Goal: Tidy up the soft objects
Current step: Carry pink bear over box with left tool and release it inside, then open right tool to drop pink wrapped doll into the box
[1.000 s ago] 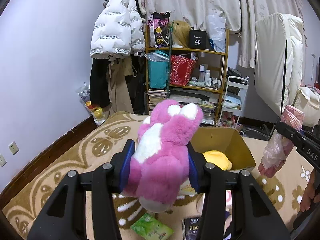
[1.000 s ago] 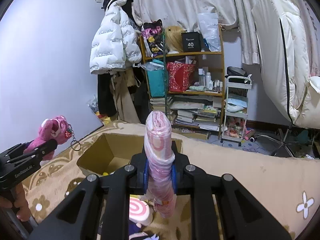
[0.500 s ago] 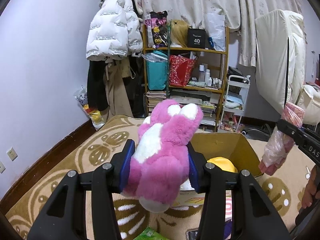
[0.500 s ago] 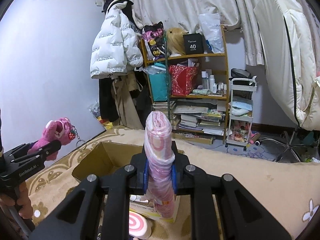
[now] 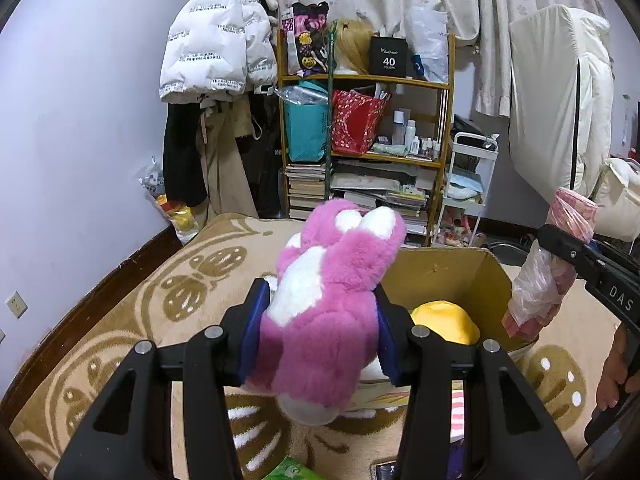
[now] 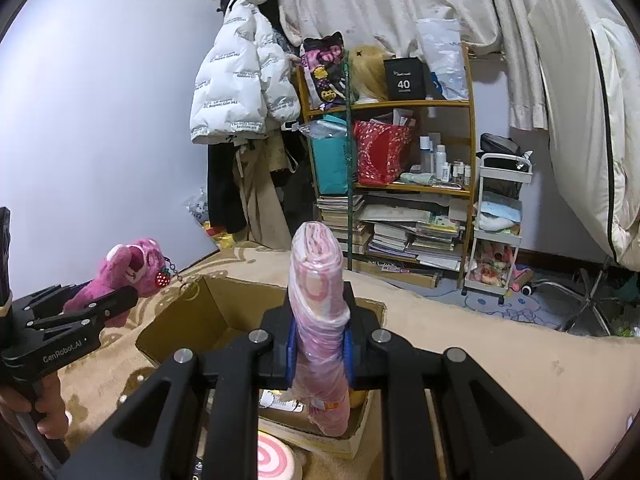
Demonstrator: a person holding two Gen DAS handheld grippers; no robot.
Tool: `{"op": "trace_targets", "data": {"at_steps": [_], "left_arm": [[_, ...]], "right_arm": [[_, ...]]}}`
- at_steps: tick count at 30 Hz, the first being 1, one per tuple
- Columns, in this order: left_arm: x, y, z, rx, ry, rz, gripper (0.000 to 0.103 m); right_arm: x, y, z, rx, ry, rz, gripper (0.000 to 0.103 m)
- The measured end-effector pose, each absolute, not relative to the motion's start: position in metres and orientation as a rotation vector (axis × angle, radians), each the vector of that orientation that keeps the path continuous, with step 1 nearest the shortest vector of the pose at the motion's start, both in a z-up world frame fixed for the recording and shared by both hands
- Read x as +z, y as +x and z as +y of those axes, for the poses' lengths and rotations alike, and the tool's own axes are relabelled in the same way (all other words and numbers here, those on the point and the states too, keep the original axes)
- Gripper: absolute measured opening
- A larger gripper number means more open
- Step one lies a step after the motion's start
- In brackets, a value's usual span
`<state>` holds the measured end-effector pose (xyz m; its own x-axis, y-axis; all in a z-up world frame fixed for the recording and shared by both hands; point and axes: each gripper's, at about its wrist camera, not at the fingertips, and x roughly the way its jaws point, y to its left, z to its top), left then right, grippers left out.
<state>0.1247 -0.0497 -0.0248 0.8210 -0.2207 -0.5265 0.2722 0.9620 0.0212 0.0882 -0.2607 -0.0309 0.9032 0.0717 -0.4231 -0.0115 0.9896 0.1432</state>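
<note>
Since 1 second earlier, both claws had carried their loads toward the cardboard box (image 5: 486, 280), which filled more of each view; the green packet on the bed had slid nearly out of the bottom of the left wrist view.

The left claw (image 5: 318, 338) was closed about halfway, its blue pads squeezing the body of the pink plush bear (image 5: 332, 292), held in the air at the near left edge of the box. From the right wrist view the same bear (image 6: 128, 268) showed a strawberry charm on a chain hanging from it.

The right claw (image 6: 319, 340) was nearly closed, pinching a rolled pink cloth in clear plastic wrap (image 6: 318, 320), upright over the open box (image 6: 192, 324).

Inside the box lay a yellow soft object (image 5: 446, 320) and some white printed paper, only partly visible. The box sat on a beige patterned blanket (image 5: 192, 280) covering the bed. A pink swirl-patterned round object (image 6: 274, 456) lay just outside the near wall of the box, cut off by the claw's frame. The lower end of the cloth roll hid part of the box floor.
</note>
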Motion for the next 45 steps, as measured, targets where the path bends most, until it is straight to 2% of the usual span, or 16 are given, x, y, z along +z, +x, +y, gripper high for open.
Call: {"op": "trace_targets", "data": {"at_steps": [26, 30, 36, 38, 41, 42, 45], "left_arm": [[-0.064, 0.146, -0.059, -0.278, 0.119, 0.704, 0.047], [-0.065, 0.146, -0.057, -0.271, 0.118, 0.72, 0.053], [-0.063, 0.144, -0.051, -0.246, 0.113, 0.724, 0.055], [-0.061, 0.143, -0.049, -0.239, 0.108, 0.723, 0.055], [-0.059, 0.141, -0.044, -0.233, 0.095, 0.733, 0.058], [-0.058, 0.14, -0.043, -0.23, 0.092, 0.735, 0.062], [-0.057, 0.137, -0.039, -0.217, 0.085, 0.738, 0.065]], "right_arm": [[-0.059, 0.109, -0.254, 0.091, 0.111, 0.506, 0.02], [-0.061, 0.109, -0.254, 0.095, 0.114, 0.516, 0.021], [-0.062, 0.11, -0.253, 0.098, 0.115, 0.532, 0.024], [-0.063, 0.108, -0.253, 0.098, 0.117, 0.535, 0.026], [-0.061, 0.105, -0.254, 0.095, 0.124, 0.525, 0.04], [-0.06, 0.102, -0.254, 0.093, 0.126, 0.519, 0.045], [-0.056, 0.097, -0.255, 0.085, 0.128, 0.509, 0.047]]}}
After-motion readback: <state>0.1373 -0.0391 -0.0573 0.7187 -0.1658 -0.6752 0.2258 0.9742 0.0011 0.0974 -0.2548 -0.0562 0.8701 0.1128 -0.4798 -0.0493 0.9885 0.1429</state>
